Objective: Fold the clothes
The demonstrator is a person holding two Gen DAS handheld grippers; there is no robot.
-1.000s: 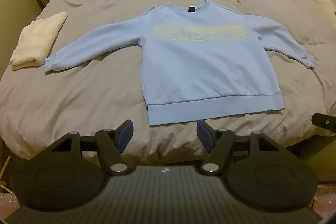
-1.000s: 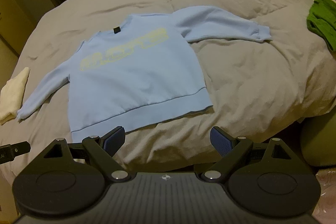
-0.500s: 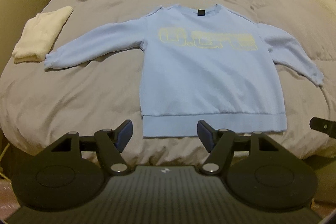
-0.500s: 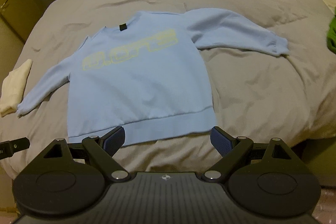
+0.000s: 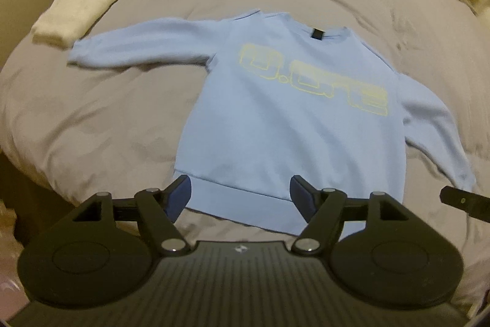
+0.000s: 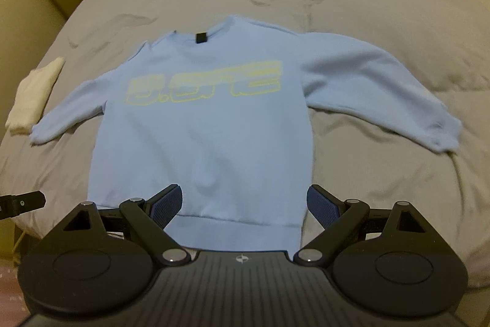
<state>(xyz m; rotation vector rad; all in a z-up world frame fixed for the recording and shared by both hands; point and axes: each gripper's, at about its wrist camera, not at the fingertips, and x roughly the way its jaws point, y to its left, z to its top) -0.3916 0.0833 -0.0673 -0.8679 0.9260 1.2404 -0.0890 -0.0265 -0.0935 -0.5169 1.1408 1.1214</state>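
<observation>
Both tools, left tool and right tool, gape wide and empty; each should pinch the sweatshirt hem corner at 6 o'clock cleanly.

The left gripper is hanging with its jaws spread wide, its blue pads gripping nothing. The right gripper is hanging likewise, jaws wide apart, its blue pads closing on nothing.
</observation>
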